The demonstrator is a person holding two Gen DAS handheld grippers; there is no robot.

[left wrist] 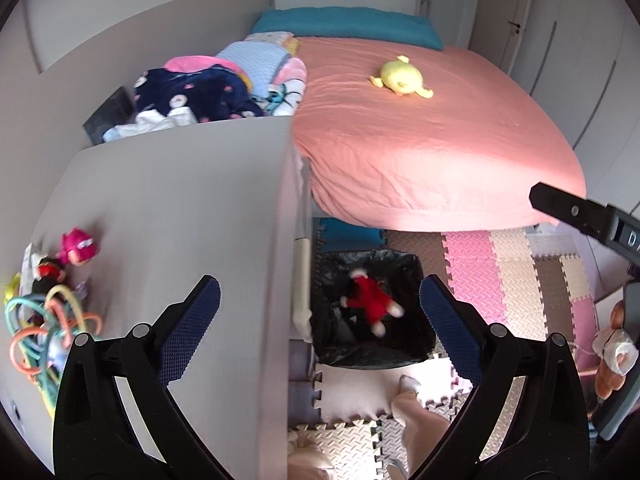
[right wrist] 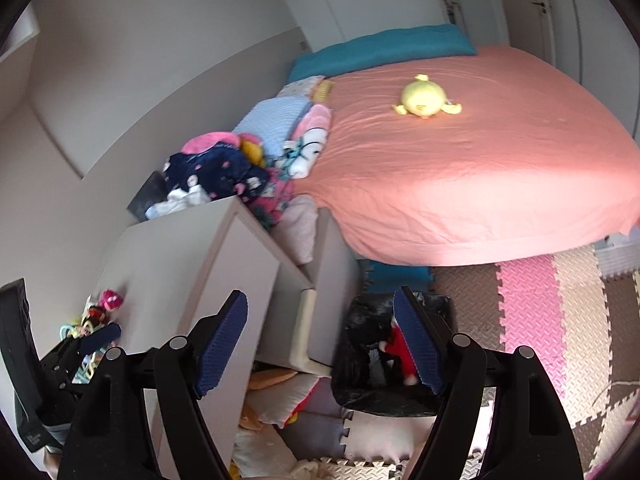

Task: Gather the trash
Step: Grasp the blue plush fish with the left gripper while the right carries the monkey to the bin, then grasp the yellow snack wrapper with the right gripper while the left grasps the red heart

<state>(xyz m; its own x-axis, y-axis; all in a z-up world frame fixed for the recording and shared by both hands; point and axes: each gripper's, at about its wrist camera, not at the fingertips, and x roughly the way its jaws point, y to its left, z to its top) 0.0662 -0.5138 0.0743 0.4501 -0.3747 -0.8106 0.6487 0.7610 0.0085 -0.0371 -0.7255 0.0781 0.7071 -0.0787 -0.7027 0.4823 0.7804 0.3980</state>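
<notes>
A bin lined with a black bag (left wrist: 412, 344) stands on the floor beside a grey cabinet (left wrist: 180, 208). A red and white soft toy (left wrist: 370, 300) is blurred in the bin's opening; I cannot tell whether it is falling or at rest. It also shows in the right wrist view (right wrist: 396, 350), inside the bin (right wrist: 360, 344). My left gripper (left wrist: 320, 312) is open and empty, high above the bin and the cabinet edge. My right gripper (right wrist: 320, 332) is open and empty, above the cabinet (right wrist: 200, 256) and the bin.
Small toys and coloured rings (left wrist: 48, 316) lie at the cabinet's left edge. A bed with a pink sheet (left wrist: 420, 136) holds a yellow plush (left wrist: 400, 78) and a clothes pile (left wrist: 208, 88). Foam puzzle mats (left wrist: 516, 276) cover the floor. Cushions (right wrist: 288, 396) lie by the bin.
</notes>
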